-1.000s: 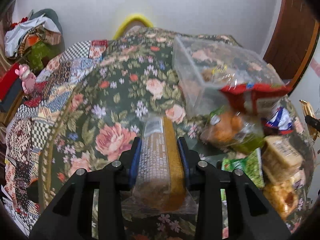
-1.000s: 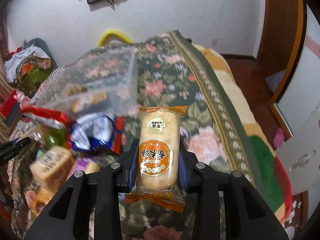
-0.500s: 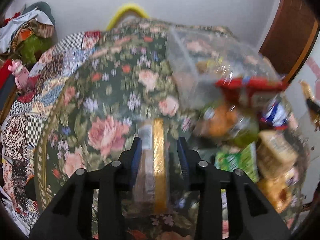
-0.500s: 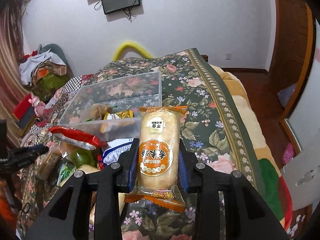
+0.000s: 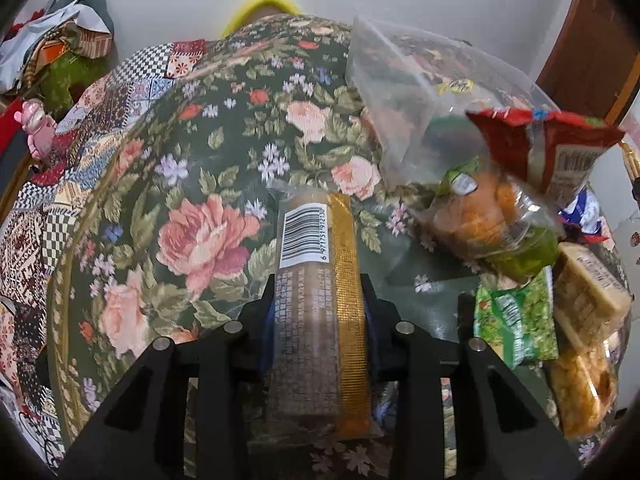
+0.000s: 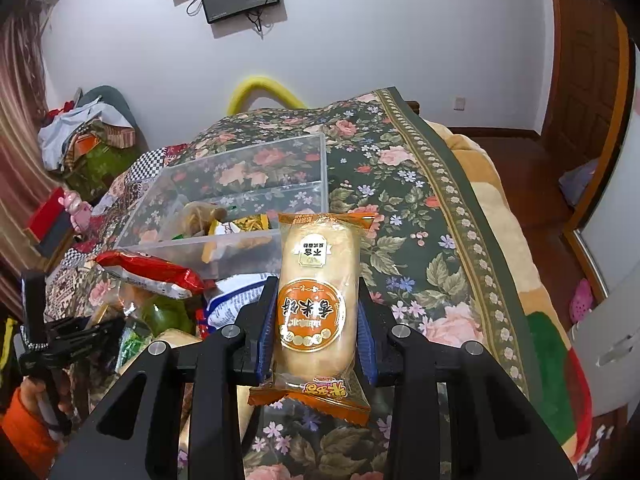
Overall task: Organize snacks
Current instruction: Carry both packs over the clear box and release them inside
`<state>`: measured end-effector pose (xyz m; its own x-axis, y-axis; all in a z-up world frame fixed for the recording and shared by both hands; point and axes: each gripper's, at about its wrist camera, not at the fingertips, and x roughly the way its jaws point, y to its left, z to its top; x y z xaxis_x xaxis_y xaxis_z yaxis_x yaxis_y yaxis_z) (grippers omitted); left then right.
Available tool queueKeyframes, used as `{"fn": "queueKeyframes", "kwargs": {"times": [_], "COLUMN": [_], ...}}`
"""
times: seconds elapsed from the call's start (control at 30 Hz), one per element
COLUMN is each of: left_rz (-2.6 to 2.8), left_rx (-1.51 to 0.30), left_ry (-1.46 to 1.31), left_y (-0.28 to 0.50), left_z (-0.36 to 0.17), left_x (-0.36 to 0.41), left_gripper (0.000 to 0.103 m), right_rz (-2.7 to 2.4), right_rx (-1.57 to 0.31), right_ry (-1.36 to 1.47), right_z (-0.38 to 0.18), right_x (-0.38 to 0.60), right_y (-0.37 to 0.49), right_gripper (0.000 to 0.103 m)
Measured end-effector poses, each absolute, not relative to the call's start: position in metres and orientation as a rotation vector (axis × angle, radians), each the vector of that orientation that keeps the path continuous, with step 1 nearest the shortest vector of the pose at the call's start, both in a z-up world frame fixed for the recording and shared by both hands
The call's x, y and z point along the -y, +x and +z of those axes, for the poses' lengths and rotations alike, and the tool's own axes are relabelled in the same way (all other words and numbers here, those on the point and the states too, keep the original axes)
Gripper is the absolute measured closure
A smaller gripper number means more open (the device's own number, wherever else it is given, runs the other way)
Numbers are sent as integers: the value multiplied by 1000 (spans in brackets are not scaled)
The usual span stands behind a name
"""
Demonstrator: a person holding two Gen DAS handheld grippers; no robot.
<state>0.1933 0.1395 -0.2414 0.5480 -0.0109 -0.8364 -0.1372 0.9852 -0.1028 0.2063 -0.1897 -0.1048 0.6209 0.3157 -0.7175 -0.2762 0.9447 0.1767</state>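
My left gripper (image 5: 319, 298) is shut on a long brown snack pack (image 5: 316, 280) with a gold strip and a barcode, held above the floral bedspread (image 5: 208, 236). My right gripper (image 6: 317, 312) is shut on an orange-labelled rice cake pack (image 6: 316, 300), held high above the bed. A clear plastic bin (image 6: 224, 208) with a few snacks inside sits ahead-left of the right gripper; it also shows at the upper right of the left wrist view (image 5: 420, 92). The left gripper also shows at the far left of the right wrist view (image 6: 68, 336).
A pile of loose snacks lies near the bin: a red pack (image 5: 552, 140), a clear bag of orange pieces (image 5: 492, 220), a green pack (image 5: 516, 320), a beige pack (image 5: 588, 292). Clothes (image 6: 80, 132) are heaped at the far left. A wooden door (image 6: 580, 60) is at the right.
My right gripper has risen with the rice cake pack, so the bin now sits lower and its inside shows. My left gripper has moved forward and closer to the snack pile.
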Motion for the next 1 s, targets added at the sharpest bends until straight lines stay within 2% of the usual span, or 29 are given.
{"fn": "queueKeyframes", "kwargs": {"times": [0.5, 0.73, 1.0], "left_rz": [1, 0, -35], "left_rx": [-784, -781, -825], "left_ry": [-117, -107, -89], "left_y": [232, 276, 322], "left_z": [-127, -118, -131], "left_x": [-121, -105, -86], "left_gripper": [68, 68, 68], "right_rz": [418, 450, 453], "right_rx": [-730, -720, -812], "right_ry": [31, 0, -52], "right_z": [-68, -66, -95], "right_x": [158, 136, 120], "right_y": [236, 259, 291], "right_gripper": [71, 71, 71]}}
